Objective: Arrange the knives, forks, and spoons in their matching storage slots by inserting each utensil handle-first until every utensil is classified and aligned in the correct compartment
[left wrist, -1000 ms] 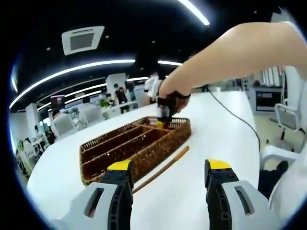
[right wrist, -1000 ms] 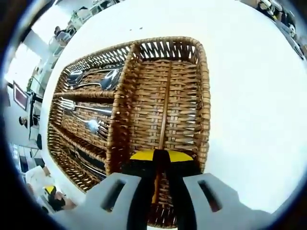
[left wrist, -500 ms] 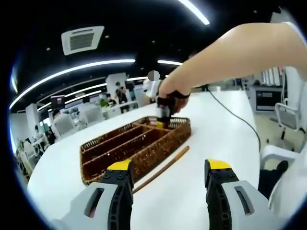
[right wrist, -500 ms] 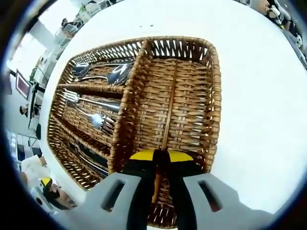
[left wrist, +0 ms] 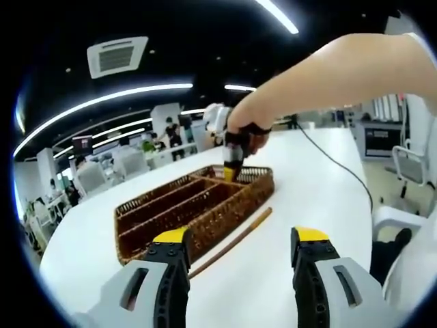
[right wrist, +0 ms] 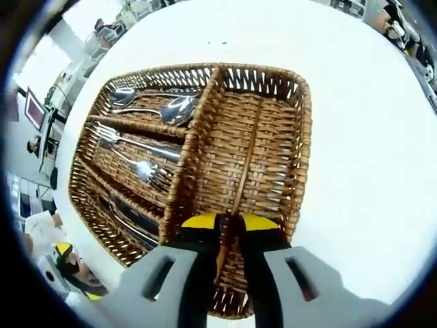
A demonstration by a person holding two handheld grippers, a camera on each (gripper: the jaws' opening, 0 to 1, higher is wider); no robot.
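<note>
the right tool (right wrist: 226, 222) was clenched on a thin brown wooden stick, most likely a chopstick (right wrist: 244, 167), holding it by one end over the wide end compartment of the wicker cutlery tray (right wrist: 300, 147). the stick ran from the closed yellow-tipped jaws out along the woven floor of that compartment; whether its far end rested on the weave or hung just above it could not be told. in the left gripper view the same tool (left wrist: 231, 162) stood over the far end of the tray (left wrist: 205, 212), gripped by the person's hand (left wrist: 249, 123).

the left tool (left wrist: 240, 240) was released, its jaws spread wide and empty, hovering above the white desk (left wrist: 321, 198) near the tray's long side. a second chopstick (left wrist: 232, 240) lay on the desk just beside the tray, apart from it, roughly parallel to its wall.

as for progress, the sorting looked nearly finished. the three long slots were already filled: spoons (right wrist: 153, 106) in one outer slot, forks (right wrist: 133, 154) in the middle one, and dark-handled knives (right wrist: 126, 219) in the other outer slot, each group lying lengthwise in its own slot. no knife, fork or spoon lay loose on the visible desk. what seemed left was to set down the held chopstick in the end compartment and then fetch the one on the desk.
</note>
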